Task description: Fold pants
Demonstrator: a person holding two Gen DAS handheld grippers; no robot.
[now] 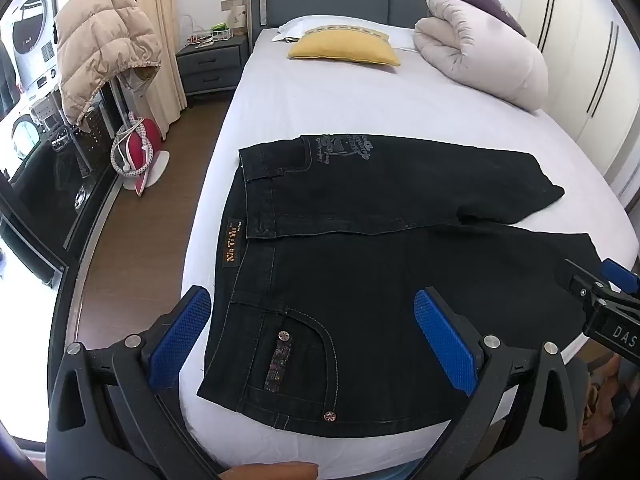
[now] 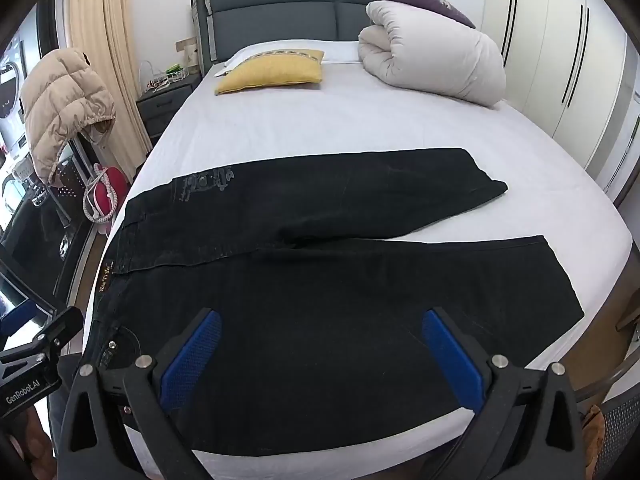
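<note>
Black jeans (image 1: 380, 280) lie flat on the white bed (image 1: 320, 100), waistband to the left, both legs spread to the right. They also show in the right wrist view (image 2: 340, 280). My left gripper (image 1: 312, 332) is open and empty, hovering over the near waist and pocket area. My right gripper (image 2: 320, 356) is open and empty, hovering over the near leg. The right gripper also shows at the right edge of the left wrist view (image 1: 604, 288). The left gripper shows at the left edge of the right wrist view (image 2: 36, 352).
A yellow pillow (image 1: 344, 50) and a rolled white duvet (image 1: 480, 52) lie at the head of the bed. A beige puffer jacket (image 1: 100, 48) hangs at the left, with a nightstand (image 1: 210, 66) behind. White wardrobes (image 2: 560, 60) stand at the right.
</note>
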